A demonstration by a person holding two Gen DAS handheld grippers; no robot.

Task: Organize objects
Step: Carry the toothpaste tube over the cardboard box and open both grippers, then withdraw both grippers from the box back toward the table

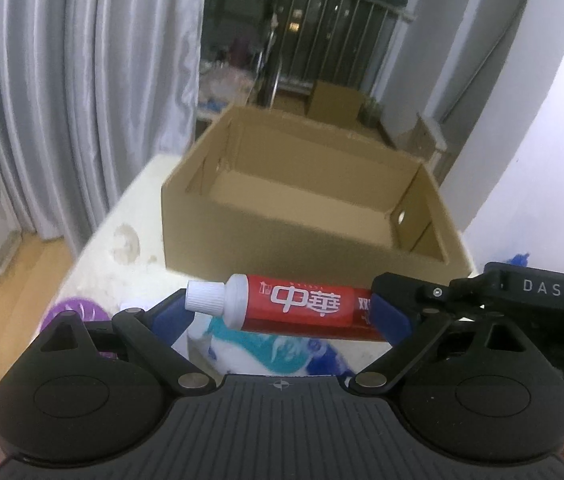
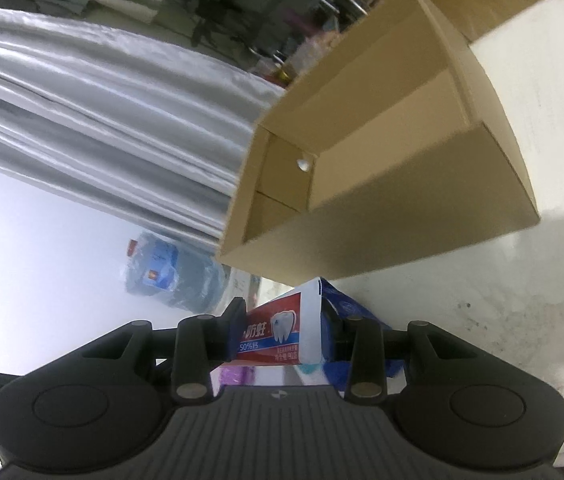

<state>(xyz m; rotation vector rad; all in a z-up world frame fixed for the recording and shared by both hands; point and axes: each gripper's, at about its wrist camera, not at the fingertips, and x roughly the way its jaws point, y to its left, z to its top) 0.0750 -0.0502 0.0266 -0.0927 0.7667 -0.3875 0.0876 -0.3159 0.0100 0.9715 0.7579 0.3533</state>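
1. I see the toothpaste tube [image 1: 297, 306] lying crosswise in the air between my left gripper [image 1: 285, 312] fingers, white cap at 9 o'clock, crimped end at 3 o'clock, above the worktop [image 1: 122, 216].
2. The cardboard box [image 1: 313, 196] stands open at 12 o'clock from the tube, on the worktop, nothing visible inside.
3. My left gripper is spread wide; the cap sits just at its blue left pad, but I cannot tell whether it touches.
4. My right gripper [image 2: 282, 336] is clenched on the tube's flat tail end [image 2: 278, 332], fingers nearly together. In the left view it reaches in from 3 o'clock.
5. Beneath the tube lies a blue-and-white package [image 1: 266, 356], mostly hidden by the grippers. A purple item [image 1: 78, 312] at 8 o'clock is cut off. Both views are blurred, so fine print stays unreadable.
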